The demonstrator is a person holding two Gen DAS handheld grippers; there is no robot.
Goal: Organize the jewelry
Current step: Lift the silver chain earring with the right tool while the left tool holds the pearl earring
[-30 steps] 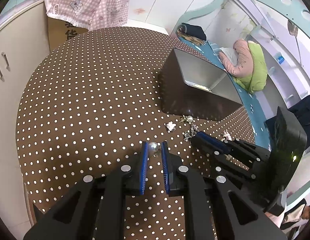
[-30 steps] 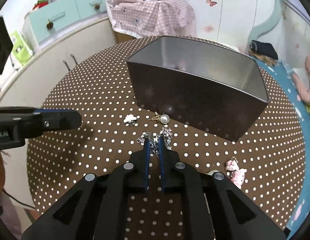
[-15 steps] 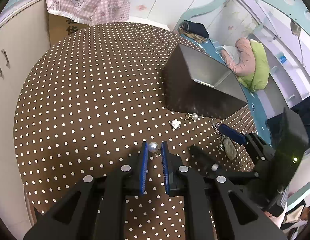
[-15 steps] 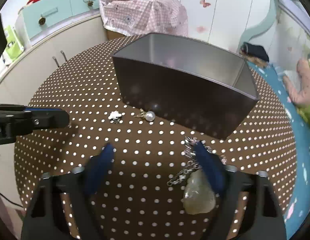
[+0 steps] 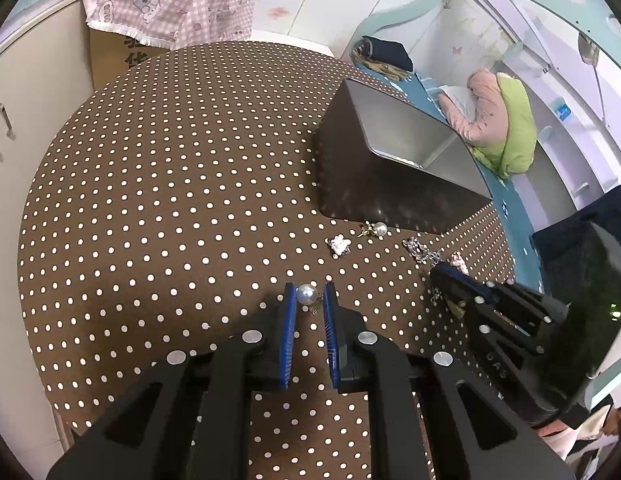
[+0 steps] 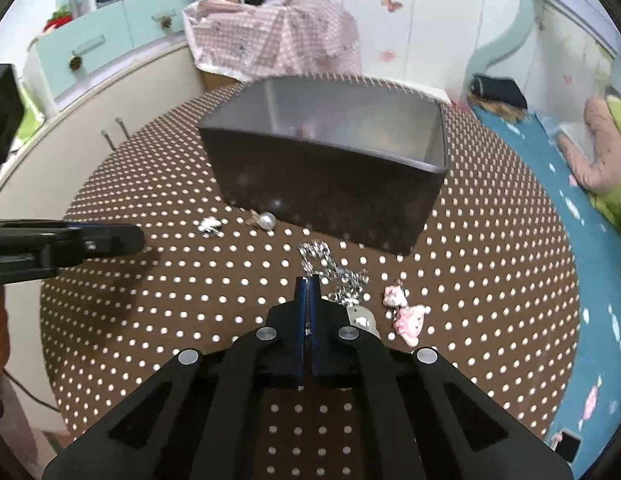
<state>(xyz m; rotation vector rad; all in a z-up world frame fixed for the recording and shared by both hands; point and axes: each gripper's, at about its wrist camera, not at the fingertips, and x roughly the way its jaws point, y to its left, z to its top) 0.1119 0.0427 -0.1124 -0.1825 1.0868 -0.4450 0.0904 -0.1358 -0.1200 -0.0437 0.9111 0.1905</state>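
Currently the left gripper (image 5: 309,300) pinches a round white pearl earring (image 5: 307,294) at lower centre. Right gripper (image 6: 308,280), fingers pressed together, seems to nip the silver chain (image 6: 330,266). Pickup step; next, probably carry both into the dark rectangular metal box (image 6: 330,184), upper centre.

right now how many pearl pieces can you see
2. One pearl earring sits between the left gripper fingertips; another pearl earring lies on the table against the dark box. More may be inside it.
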